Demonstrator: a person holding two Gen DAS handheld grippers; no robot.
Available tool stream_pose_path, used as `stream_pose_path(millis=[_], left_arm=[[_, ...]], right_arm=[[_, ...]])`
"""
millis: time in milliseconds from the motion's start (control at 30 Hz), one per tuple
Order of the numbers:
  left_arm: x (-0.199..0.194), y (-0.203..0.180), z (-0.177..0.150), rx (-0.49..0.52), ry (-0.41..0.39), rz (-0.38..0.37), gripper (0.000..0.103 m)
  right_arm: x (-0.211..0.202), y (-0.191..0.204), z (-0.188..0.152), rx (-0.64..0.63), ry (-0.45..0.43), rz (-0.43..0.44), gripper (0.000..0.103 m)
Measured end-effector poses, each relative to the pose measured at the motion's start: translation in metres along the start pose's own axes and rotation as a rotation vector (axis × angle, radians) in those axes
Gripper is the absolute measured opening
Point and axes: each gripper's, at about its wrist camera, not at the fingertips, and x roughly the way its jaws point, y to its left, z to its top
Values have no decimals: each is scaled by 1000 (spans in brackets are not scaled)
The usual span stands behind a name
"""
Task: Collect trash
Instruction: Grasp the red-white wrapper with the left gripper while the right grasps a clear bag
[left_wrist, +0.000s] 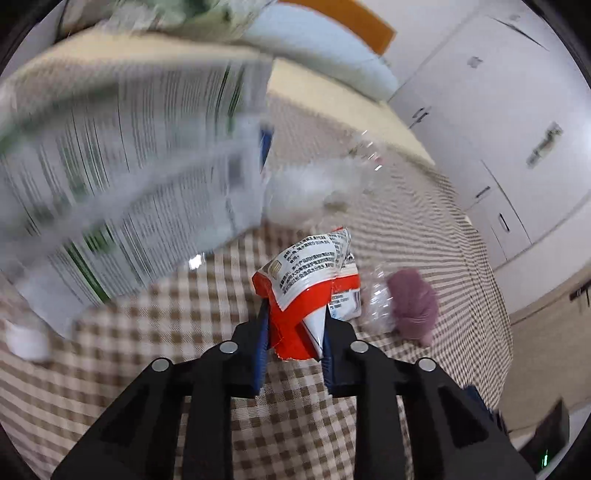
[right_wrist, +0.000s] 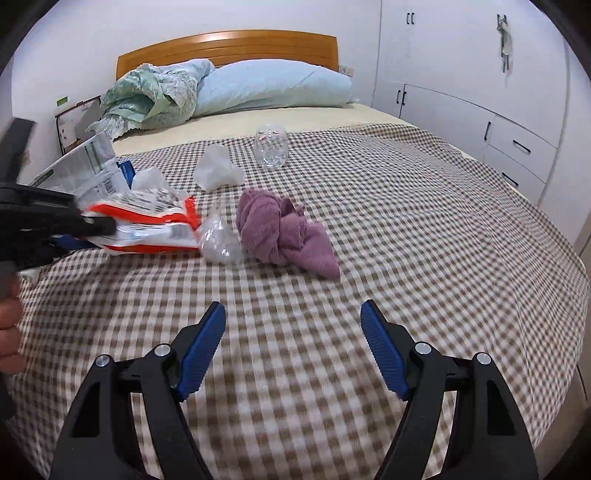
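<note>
Progress early: left gripper (left_wrist: 295, 332) clamps crumpled red-and-white foil wrapper (left_wrist: 310, 273); right gripper (right_wrist: 293, 347) wide open, empty. White tissue wad (right_wrist: 218, 170) and clear plastic cup (right_wrist: 271, 146) remain at 12 o'clock.

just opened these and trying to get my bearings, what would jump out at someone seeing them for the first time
The red and white snack wrapper stands out most, pinched in the left gripper just above the checked bedspread. Next comes the crumpled purple towel in the middle of the bed, with a clear plastic cup and a white tissue beyond it. The right gripper hangs open over bare bedspread at the near edge.
</note>
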Motion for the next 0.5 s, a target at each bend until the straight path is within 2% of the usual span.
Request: stream_pose_path(millis=[100,167,267,333,433,500], left_arm=[[-43,-5,12,80,-133,38,20],[-65,-1,17,80,-186,39,20],[-86,9,22,57,-225,28,20],[-95,15,29,39,-255,56,20],[-110,32,34,-11,-288,46,20],[-119,41,35,-45,-306,36,20]], right_arm=[[14,3,16,-13,23,26,72],[24,2,25,-19,45,32,72],[40,2,42,-12,73,28,72],[41,9,56,-6,60,43,72],[35,39,79,-49,11,124,72],[40,66,92,-92,15,191,72]])
